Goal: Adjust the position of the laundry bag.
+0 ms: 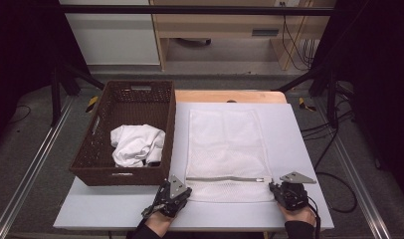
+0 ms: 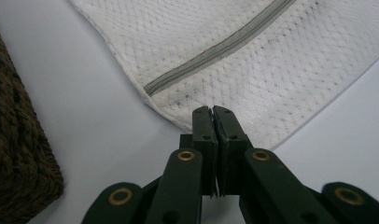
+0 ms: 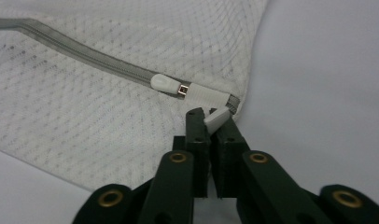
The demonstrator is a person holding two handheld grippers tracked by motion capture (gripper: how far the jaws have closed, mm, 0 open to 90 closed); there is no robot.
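The wicker basket (image 1: 121, 133) walls off the left side of the table (image 1: 299, 164); its tall rim blocks any low sweep from that side, and the left gripper (image 1: 176, 195) sits just off its near right corner, with a narrow bare strip between them. The mesh bag (image 1: 225, 144) lies flat in the middle and is low enough to pass over. Bare tabletop runs to the right of the bag, beside the right gripper (image 1: 275, 190), and along the near edge between the 2 grippers.
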